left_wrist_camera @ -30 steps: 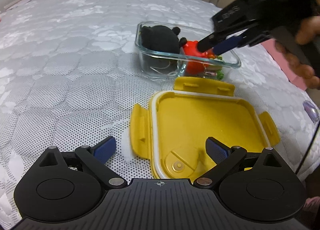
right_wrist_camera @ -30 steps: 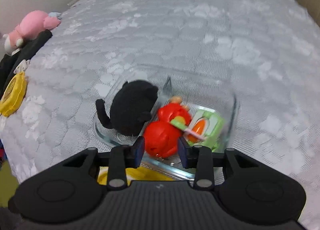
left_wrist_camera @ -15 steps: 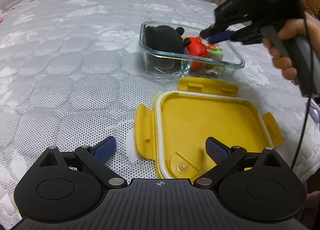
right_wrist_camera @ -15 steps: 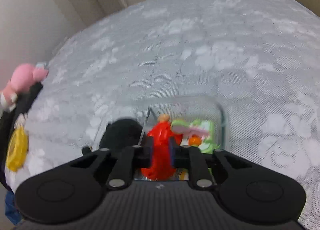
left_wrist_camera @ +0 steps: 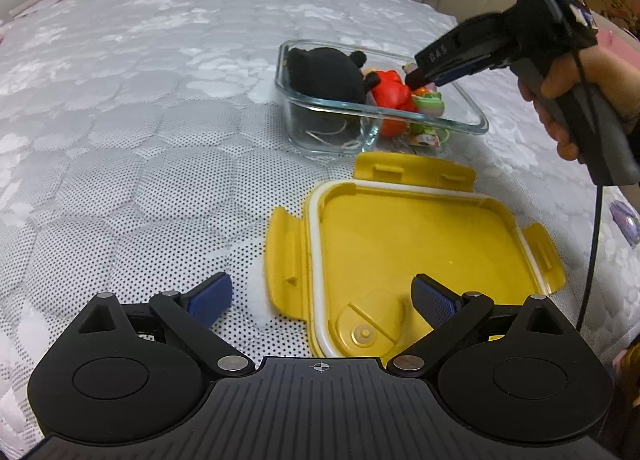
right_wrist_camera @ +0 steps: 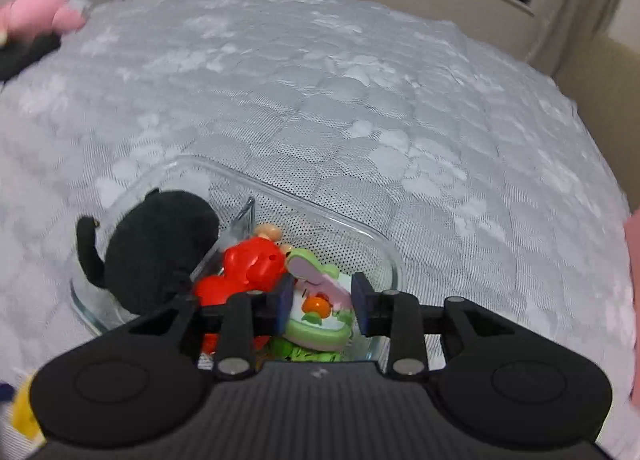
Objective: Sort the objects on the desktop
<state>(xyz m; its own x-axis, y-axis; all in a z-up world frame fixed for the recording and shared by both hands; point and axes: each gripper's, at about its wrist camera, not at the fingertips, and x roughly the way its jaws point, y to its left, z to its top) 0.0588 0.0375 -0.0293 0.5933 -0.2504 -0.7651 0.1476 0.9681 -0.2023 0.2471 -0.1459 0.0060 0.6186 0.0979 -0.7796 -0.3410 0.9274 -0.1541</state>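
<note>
A clear glass container [left_wrist_camera: 472, 121] [right_wrist_camera: 384, 248] stands on the white quilted surface. It holds a black plush toy [left_wrist_camera: 324, 71] [right_wrist_camera: 156, 244], a red toy [left_wrist_camera: 390, 93] [right_wrist_camera: 248, 264] and a green and pink toy [left_wrist_camera: 430, 101] [right_wrist_camera: 316, 304]. Its yellow lid [left_wrist_camera: 408, 252] lies upside down in front of it. My left gripper [left_wrist_camera: 322, 300] is open and empty over the lid's near left edge. My right gripper [right_wrist_camera: 322, 298] [left_wrist_camera: 424, 77] hovers over the container, part open and empty, with the green toy below its fingers.
A pink plush [right_wrist_camera: 36, 15] lies at the far left edge of the surface. A purple item [left_wrist_camera: 624, 215] lies at the right edge. A beige wall and curtain run behind the surface.
My right gripper closed to a narrow gap over the red toy, then opened again and shifted right above the green toy. The left gripper has stayed open over the lid.
</note>
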